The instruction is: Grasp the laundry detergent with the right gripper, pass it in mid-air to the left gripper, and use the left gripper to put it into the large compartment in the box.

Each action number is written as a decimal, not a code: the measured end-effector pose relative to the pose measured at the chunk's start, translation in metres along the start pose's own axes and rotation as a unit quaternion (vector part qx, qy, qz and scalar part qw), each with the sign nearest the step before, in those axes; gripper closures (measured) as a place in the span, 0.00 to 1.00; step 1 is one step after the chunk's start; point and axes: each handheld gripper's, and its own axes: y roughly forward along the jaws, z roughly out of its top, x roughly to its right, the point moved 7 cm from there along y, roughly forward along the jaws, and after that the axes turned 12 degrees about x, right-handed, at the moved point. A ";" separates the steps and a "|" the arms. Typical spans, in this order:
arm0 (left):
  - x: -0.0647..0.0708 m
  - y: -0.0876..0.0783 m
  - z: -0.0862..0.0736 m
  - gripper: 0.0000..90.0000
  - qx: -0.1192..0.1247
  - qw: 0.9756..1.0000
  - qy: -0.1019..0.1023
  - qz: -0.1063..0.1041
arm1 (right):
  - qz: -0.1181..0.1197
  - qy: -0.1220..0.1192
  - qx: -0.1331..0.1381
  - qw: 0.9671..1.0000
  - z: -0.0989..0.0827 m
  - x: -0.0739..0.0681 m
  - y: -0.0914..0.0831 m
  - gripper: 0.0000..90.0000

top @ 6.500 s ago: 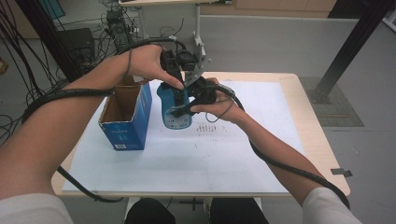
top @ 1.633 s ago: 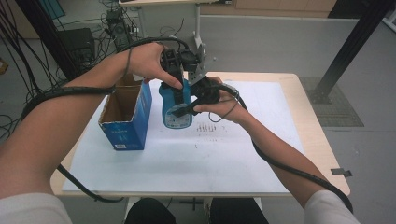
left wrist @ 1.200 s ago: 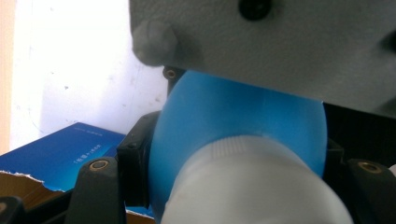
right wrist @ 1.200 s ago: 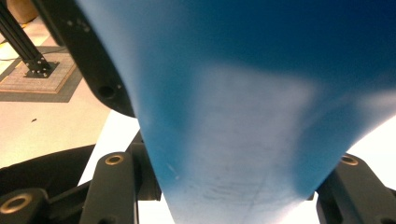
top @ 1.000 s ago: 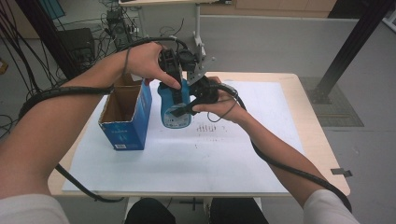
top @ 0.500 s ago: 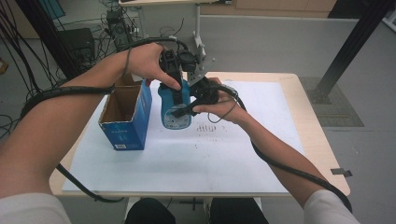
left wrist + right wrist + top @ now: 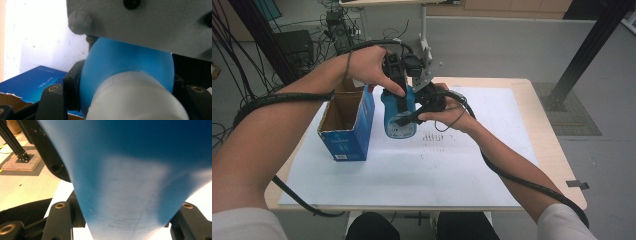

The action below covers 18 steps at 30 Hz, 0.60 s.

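White short sleeves show at both shoulders, nearest the desk's (image 7: pixel 557 165) front edge. The left gripper (image 7: pixel 398 82) and right gripper (image 7: pixel 424 102) are black, each trailing a thick ribbed black cable; brass-ringed screws stud their jaws, with a grey plate above

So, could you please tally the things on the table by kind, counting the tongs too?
Blue bottle with a white cap: 1
Open blue cardboard box: 1
White paper sheet covering the table: 1
Tongs, left and right, both closed on the bottle: 2
Total: 5
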 end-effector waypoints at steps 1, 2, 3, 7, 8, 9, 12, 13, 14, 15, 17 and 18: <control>0.000 0.000 0.000 0.40 0.001 1.000 -0.001 0.000 | 0.000 -0.001 0.000 1.000 0.000 0.000 0.000 0.48; 0.000 -0.001 0.000 0.40 0.000 1.000 0.000 0.000 | 0.001 0.000 0.002 1.000 0.000 0.000 0.000 0.48; 0.000 -0.001 0.000 0.40 0.000 1.000 0.000 0.000 | 0.001 0.000 0.002 1.000 0.000 0.000 0.000 0.48; 0.000 -0.001 0.000 0.40 -0.001 1.000 -0.001 0.000 | 0.001 0.000 0.003 1.000 0.001 -0.001 0.000 0.47; 0.000 -0.001 0.000 0.40 -0.001 1.000 -0.001 0.000 | 0.001 0.000 0.003 1.000 0.001 -0.001 0.000 0.47; 0.001 -0.001 0.000 0.40 0.000 1.000 -0.001 0.000 | 0.001 0.000 0.003 1.000 0.000 -0.001 0.000 0.47; 0.001 0.000 0.000 0.40 0.000 1.000 -0.001 -0.001 | 0.002 0.001 0.003 1.000 0.000 -0.001 0.000 0.47; 0.001 0.000 0.000 0.40 0.000 1.000 -0.001 0.000 | 0.002 0.002 0.003 1.000 0.000 -0.001 0.000 0.47; 0.001 0.000 0.000 0.40 0.000 1.000 -0.001 0.000 | 0.002 0.002 0.003 1.000 0.000 -0.001 0.000 0.47; 0.001 0.000 0.000 0.40 -0.001 1.000 -0.001 -0.001 | 0.002 0.002 0.003 1.000 0.000 -0.001 0.000 0.47; 0.001 -0.001 0.001 0.40 0.001 1.000 -0.001 0.000 | 0.002 0.001 0.004 1.000 0.000 -0.001 -0.001 0.47; 0.001 -0.001 0.001 0.40 0.001 1.000 -0.001 0.000 | 0.002 0.001 0.005 1.000 0.001 -0.001 -0.001 0.47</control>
